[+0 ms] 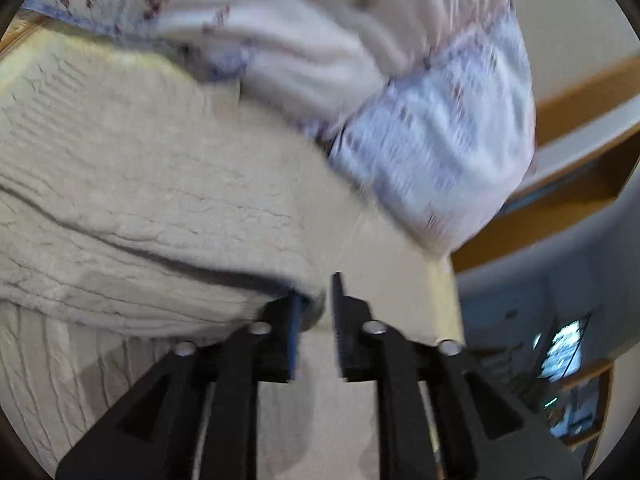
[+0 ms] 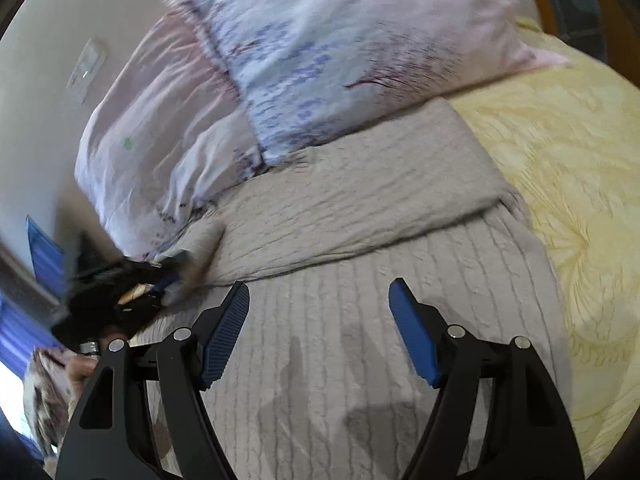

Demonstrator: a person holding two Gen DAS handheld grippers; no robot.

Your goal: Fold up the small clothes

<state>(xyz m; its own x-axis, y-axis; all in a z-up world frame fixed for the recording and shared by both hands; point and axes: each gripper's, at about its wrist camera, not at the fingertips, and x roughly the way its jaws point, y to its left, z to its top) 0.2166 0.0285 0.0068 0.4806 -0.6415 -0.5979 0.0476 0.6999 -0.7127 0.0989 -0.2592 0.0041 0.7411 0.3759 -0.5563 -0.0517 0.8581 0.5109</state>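
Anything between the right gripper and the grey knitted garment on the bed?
Nothing visible. The right gripper hangs open directly over the grey knitted garment, bare cloth between its fingers. The pillow only overlaps the garment's far edge.

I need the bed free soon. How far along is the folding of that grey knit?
Done: one part of the grey knit garment is folded over itself. In hand: nothing; the left gripper sits narrowly open at the fold's edge, the right gripper hangs open above. Left: further folds.
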